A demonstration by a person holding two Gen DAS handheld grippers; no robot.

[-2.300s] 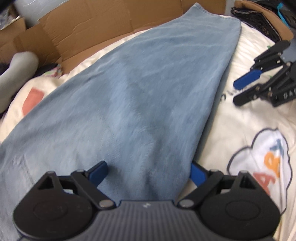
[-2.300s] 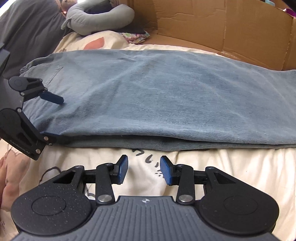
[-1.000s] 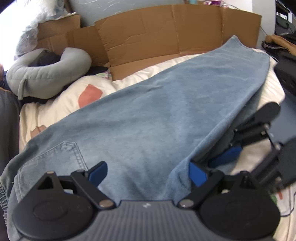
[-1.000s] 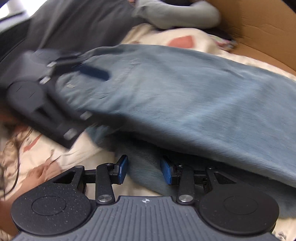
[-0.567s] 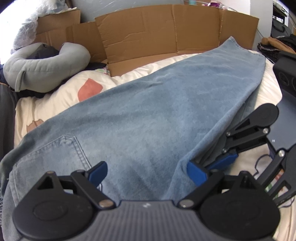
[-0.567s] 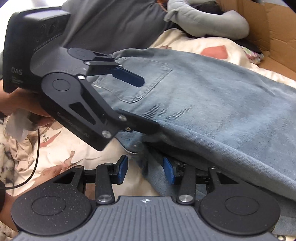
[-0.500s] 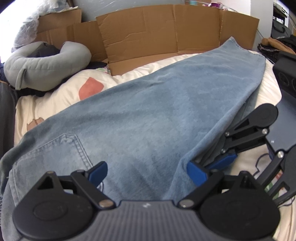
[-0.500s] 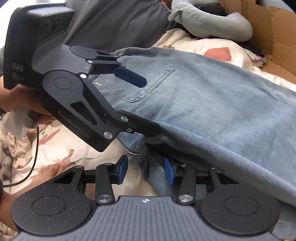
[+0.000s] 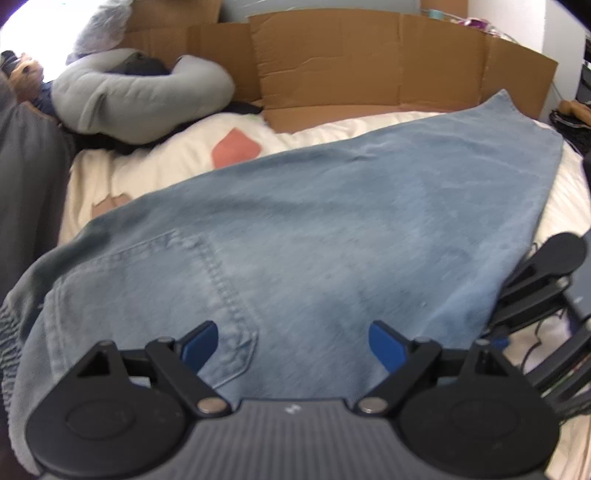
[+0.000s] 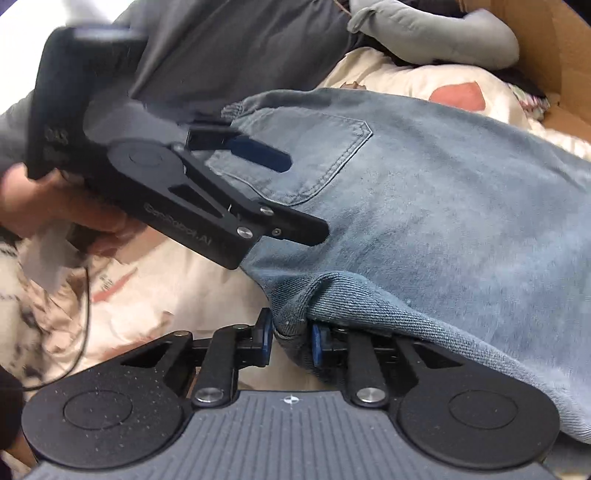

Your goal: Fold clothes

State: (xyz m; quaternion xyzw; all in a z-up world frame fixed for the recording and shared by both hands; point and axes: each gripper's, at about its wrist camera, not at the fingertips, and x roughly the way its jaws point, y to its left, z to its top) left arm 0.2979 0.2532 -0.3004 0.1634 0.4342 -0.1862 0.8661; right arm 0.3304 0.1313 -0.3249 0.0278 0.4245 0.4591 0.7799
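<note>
near the bed (image 9: 569, 206) edge our right hand-held gripper (image 10: 288, 338) pinches the jeans (image 9: 332, 236) hem; left hand-held gripper (image 9: 293, 341) gapes wide, empty. we'd clamp the waist before lifting.

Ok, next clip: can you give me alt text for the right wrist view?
The right claw is pinching a bunched fold at the near edge of light blue jeans spread over a cream patterned bedsheet. The left claw, held in a hand, is open over the back pocket, with a grey pillow and cardboard behind.
</note>
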